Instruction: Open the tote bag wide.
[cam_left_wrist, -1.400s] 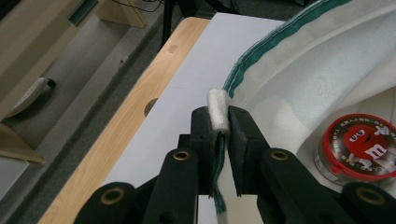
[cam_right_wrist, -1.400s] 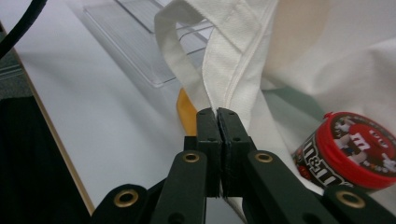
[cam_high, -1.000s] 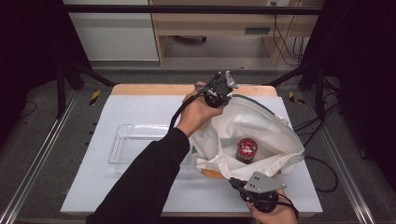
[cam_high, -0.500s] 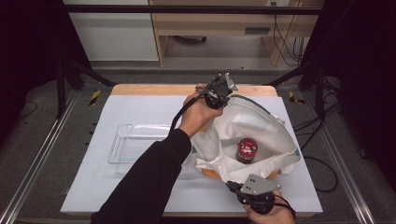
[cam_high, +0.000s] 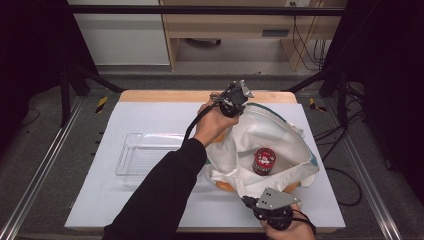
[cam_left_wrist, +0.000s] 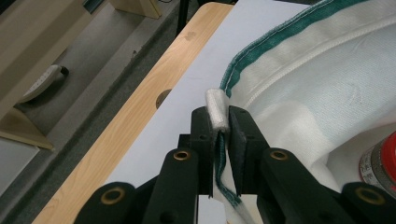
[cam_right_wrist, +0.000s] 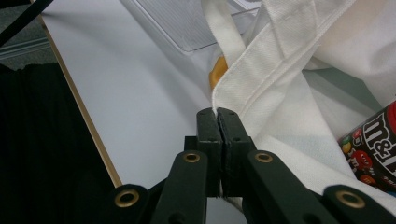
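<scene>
Cloth is what is being handled: a white canvas tote bag (cam_high: 270, 145) with a green-trimmed rim, judged soft, light and limp, so that it is expected to sag wherever it is not pinched. At the near table edge, the right gripper (cam_high: 248, 202) is seen with jaws closed flat on the bag's near hem, and the hem is best taken at such stitched, doubled edges. Inside the opened mouth a red M&M's can (cam_high: 264, 160) is seen lying, judged rigid and likely to roll if the cloth is tilted. Beside the bag, on the left, a clear plastic tray (cam_high: 145, 157) is set on the white table (cam_high: 150, 120), with bare room beyond it. Farthest off, the left gripper (cam_high: 240, 100) is clamped on the far rim, close to the wooden back edge.
</scene>
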